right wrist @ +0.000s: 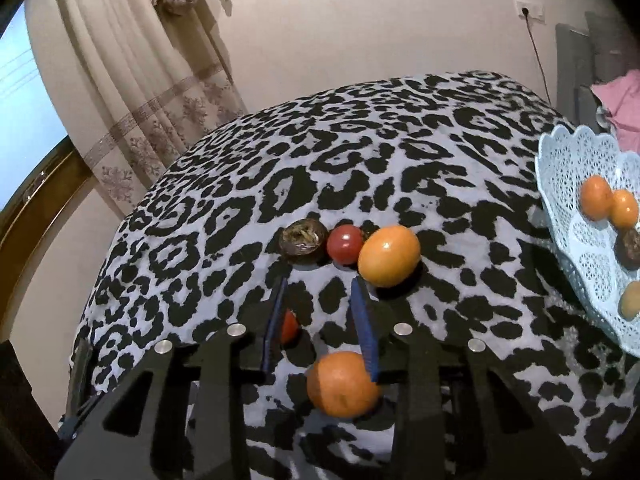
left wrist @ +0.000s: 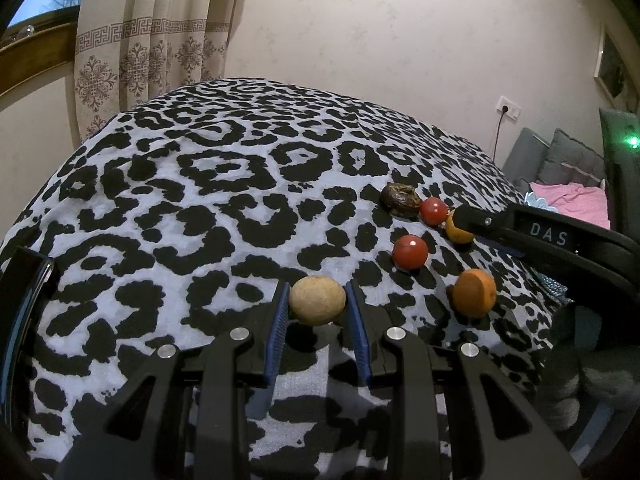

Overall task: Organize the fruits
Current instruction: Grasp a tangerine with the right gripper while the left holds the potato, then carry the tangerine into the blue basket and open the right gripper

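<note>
L gripper [left wrist: 317, 300] is clamped on a tan fruit [left wrist: 317, 300], held just above the leopard-print cloth [left wrist: 200, 184] on the desk. R gripper [right wrist: 320, 312] is clenched w/ nothing between its pads; bare cloth shows in the gap. Just beyond its tips sit an orange [right wrist: 389, 255], a red fruit [right wrist: 345, 243] and a dark shrivelled one [right wrist: 303, 240], touching in a row. Another orange [right wrist: 343, 384] lies under the R finger. To the right, a pale blue basket [right wrist: 568, 168] holds more fruit.
</note>
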A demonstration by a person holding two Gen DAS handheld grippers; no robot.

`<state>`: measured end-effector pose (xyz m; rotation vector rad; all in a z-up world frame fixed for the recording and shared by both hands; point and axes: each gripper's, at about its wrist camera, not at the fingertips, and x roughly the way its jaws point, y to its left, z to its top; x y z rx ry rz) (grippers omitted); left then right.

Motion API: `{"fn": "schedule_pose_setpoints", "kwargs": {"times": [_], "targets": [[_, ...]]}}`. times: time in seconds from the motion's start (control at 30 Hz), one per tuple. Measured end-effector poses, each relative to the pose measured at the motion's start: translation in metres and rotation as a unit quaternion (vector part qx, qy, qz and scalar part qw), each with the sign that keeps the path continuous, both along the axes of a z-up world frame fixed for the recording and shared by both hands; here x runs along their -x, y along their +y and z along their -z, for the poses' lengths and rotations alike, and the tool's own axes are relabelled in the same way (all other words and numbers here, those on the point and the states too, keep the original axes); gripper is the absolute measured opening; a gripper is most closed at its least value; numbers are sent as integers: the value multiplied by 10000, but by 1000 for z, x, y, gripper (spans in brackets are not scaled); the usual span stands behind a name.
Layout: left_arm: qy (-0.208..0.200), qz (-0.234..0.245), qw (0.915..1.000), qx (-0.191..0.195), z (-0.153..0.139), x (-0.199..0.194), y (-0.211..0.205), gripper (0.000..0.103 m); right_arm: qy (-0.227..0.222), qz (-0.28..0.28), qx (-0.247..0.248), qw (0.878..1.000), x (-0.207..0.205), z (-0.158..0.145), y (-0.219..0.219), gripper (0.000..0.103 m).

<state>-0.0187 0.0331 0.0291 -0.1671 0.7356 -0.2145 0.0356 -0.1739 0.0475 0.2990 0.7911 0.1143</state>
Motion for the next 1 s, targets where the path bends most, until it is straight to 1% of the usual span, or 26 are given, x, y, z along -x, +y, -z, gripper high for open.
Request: {"fn": "schedule_pose_setpoints", "kwargs": {"times": [0.07,0.1,0.13,0.17,0.2,0.23,0.27,0.5,0.67,0.7,0.73,0.8,1.0], "targets": [[1,-1,10000,2,0,0,0,29,117,-79,-88,9999,2,5,-3,34],[3,-1,10000,6,0,0,0,29,161,-95,-120,9998,5,7,-5,38],[8,0,10000,6,0,0,0,29,195,-109,-149,9996,8,10,-7,47],[14,8,10000,1,0,0,0,29,233,-122,-143,9996,13,12,-9,50],[9,13,10000,-1,0,0,1,29,247,-124,-116,9996,16,14,-10,56],[7,15,10000,-3,-1,1,1,29,260,-131,-79,9995,20,16,-11,60],[4,16,10000,-7,-1,1,1,29,289,-152,-35,9995,22,18,-11,60],[-2,4,10000,-10,0,0,1,29,396,-385,154,9984,21,28,0,60],[4,-1,10000,-2,-1,1,2,29,361,-523,499,9967,19,31,14,59],[1,0,10000,-5,-1,1,1,29,353,-534,549,9964,19,31,16,54],[1,-1,10000,-4,-1,1,1,29,361,-535,599,9961,19,31,16,46],[2,1,10000,-5,0,1,1,29,362,-524,675,9957,20,31,16,41],[-1,-2,10000,-5,0,0,1,29,257,-495,596,9967,27,24,11,40]]}}
